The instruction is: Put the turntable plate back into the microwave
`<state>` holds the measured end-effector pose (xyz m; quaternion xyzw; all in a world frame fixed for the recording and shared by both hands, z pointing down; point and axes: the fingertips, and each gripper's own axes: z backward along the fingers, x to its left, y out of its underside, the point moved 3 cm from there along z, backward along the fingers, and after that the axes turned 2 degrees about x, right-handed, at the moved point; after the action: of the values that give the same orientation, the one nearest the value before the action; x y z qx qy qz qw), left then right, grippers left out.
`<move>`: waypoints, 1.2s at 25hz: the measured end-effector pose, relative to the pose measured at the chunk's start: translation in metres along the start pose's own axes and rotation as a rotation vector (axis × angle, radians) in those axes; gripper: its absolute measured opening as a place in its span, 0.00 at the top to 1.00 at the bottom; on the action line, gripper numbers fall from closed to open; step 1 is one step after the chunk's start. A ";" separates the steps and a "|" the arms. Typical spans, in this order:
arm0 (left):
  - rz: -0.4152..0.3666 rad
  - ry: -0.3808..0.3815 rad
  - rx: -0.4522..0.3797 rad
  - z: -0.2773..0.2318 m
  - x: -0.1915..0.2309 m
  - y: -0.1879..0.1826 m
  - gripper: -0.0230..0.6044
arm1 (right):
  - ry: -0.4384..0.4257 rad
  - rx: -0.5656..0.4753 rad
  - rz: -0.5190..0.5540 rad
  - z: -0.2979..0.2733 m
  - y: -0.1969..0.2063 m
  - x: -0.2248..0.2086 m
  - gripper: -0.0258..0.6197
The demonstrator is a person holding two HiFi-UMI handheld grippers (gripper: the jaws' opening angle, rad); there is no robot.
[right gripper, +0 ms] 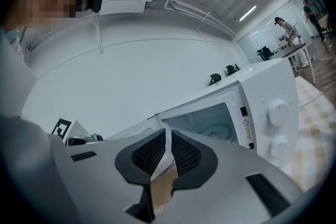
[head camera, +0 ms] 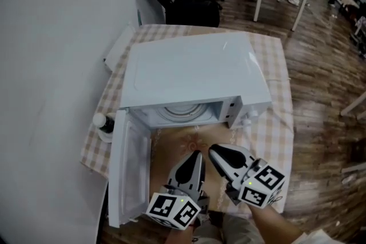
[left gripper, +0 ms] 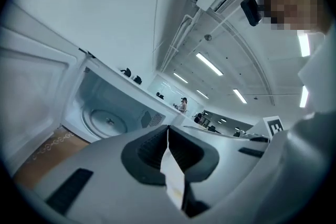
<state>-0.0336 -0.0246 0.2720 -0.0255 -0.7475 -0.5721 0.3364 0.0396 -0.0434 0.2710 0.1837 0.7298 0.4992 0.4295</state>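
Wooden floor (head camera: 320,94) and office desks fill the back of the room, and nearer stands a table under a checked cloth (head camera: 274,123) with the microwave (head camera: 194,71) on it, its door (head camera: 128,171) swung wide to the left. A bottle (head camera: 103,123) sits just beside the microwave's left side, and a brown mat (head camera: 183,143) lies in front of the cavity. The plate (head camera: 180,113) lies flat on the cavity floor, a pale ribbed disc seen also from the left gripper view (left gripper: 107,120) and partly from the right gripper view (right gripper: 223,131). Whether it is seated on its hub cannot be told. The left gripper (head camera: 197,154) and right gripper (head camera: 213,149) hover over the mat, just outside the opening and close together. Each has its 2 jaws pressed together with only a thin slit between the pads, and nothing is held in either (left gripper: 168,131) (right gripper: 167,134). The plate is probably glass, so stiff, fairly heavy, smooth enough to slip between rubber pads, and likely to chip or crack if knocked on the cavity edge. If it needs moving, the safest hold looks like its raised rim at the front, pinched edge-on, with the 2nd gripper steadying the opposite side so it stays level.
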 end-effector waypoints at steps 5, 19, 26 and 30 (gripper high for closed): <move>-0.074 0.030 -0.040 0.013 -0.034 -0.026 0.95 | -0.021 -0.043 0.066 0.019 -0.034 0.019 0.87; -0.299 0.106 -0.150 0.064 -0.120 -0.090 0.96 | -0.140 -0.121 0.235 0.074 -0.101 0.102 0.87; -0.349 0.164 -0.167 0.088 -0.153 -0.101 0.96 | -0.191 -0.217 0.354 0.102 -0.121 0.141 0.87; -0.388 0.192 -0.188 0.102 -0.166 -0.111 0.96 | -0.180 -0.234 0.404 0.116 -0.124 0.151 0.87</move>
<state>-0.0003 0.0837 0.0782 0.1420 -0.6464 -0.6929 0.2860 0.0682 0.0737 0.0788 0.3186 0.5743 0.6378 0.4025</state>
